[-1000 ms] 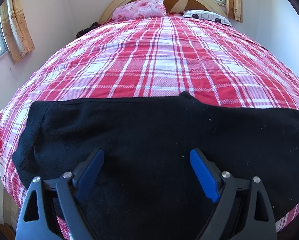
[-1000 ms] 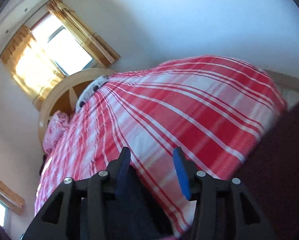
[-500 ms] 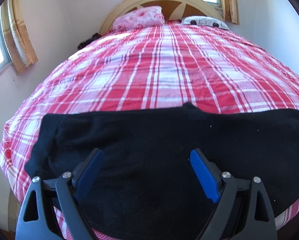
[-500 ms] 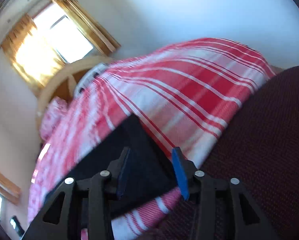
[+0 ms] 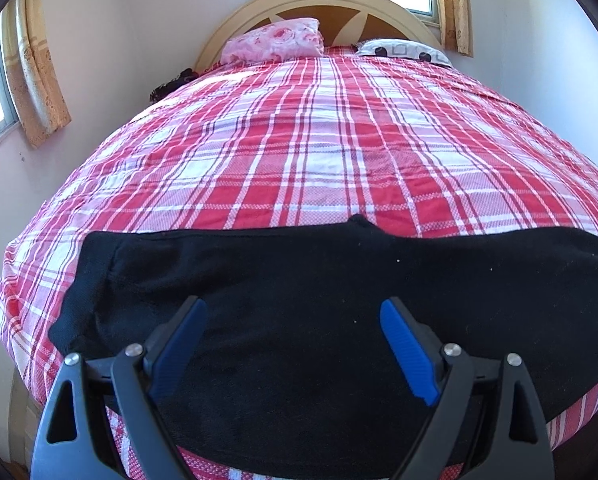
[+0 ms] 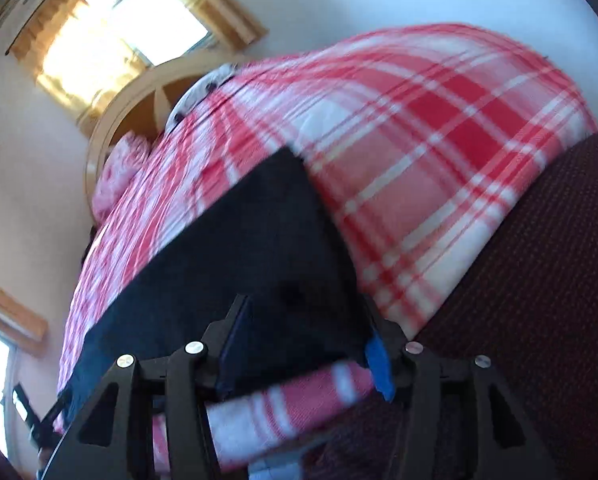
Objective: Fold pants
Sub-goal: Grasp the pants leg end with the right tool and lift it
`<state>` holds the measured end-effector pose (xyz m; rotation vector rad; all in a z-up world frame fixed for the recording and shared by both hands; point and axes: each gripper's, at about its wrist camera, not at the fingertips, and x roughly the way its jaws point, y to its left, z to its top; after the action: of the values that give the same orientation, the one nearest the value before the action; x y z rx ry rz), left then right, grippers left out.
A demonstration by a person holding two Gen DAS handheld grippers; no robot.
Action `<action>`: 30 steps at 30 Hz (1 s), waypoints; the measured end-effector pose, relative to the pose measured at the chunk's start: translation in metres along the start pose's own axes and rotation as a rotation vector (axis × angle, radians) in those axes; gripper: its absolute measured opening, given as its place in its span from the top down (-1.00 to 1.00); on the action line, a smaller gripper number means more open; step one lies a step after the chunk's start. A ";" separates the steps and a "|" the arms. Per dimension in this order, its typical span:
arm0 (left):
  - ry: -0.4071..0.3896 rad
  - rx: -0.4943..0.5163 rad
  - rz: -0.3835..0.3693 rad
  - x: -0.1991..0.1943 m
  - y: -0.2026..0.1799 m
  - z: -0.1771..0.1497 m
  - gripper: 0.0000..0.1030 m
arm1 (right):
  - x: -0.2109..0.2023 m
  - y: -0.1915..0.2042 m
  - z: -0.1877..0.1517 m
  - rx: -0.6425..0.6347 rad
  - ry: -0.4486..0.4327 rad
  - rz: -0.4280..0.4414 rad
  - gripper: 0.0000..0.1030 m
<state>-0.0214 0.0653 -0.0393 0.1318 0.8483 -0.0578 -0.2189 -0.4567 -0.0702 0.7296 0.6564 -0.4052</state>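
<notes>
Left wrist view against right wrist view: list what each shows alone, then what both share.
Only the left wrist view: the left tool, wide open over the black pants, and the pants' left end.

Only the right wrist view: the right tool, its jaws just opening around the pants' right end, and dark maroon fabric beside the bed.

Both: pants, plaid bedspread, headboard, pink pillow, patterned pillow, curtained windows.

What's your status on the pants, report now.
Left tongs open above black pants. Right tongs open, just been widening, astride pants' end. Pants flat along bed's near edge. Nothing blocking.
</notes>
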 end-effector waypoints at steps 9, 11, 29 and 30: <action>0.008 -0.002 -0.030 -0.001 0.002 -0.004 -0.78 | -0.002 -0.017 -0.011 0.125 -0.076 0.031 0.78; 0.018 0.011 -0.039 0.000 0.001 -0.006 -0.78 | -0.004 -0.015 -0.011 0.132 -0.081 0.024 0.78; -0.004 -0.086 -0.054 -0.001 0.045 -0.007 -0.78 | 0.027 0.316 -0.098 -0.610 0.120 0.425 0.80; -0.003 -0.089 -0.057 0.000 0.047 -0.007 -0.78 | 0.038 0.329 -0.113 -0.640 0.146 0.425 0.80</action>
<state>-0.0222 0.1126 -0.0396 0.0242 0.8497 -0.0732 -0.0559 -0.1549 -0.0017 0.2696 0.6957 0.2515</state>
